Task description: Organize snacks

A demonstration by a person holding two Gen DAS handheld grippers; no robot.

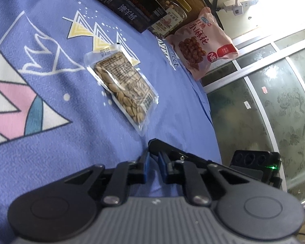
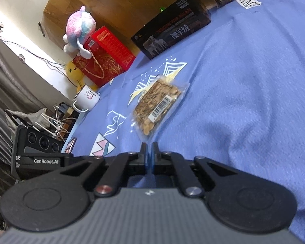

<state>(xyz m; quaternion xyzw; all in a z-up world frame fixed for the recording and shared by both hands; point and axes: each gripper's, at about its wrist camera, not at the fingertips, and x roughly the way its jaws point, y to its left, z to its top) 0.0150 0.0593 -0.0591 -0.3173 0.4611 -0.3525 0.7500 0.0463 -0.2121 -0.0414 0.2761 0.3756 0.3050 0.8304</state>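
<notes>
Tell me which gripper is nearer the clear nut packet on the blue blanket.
Right, by a small margin. The right gripper sits shut just short of the nut packet's near end. The left gripper, also shut and empty, stays slightly farther back from the packet's corner.

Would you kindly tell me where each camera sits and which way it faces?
Left wrist: behind the shut left tool, facing the nut packet, pink snack bag and glass doors.
Right wrist: behind the shut right tool, facing the nut packet, red box, plush toy.
Shared: packet, black box, blue cloth.
</notes>
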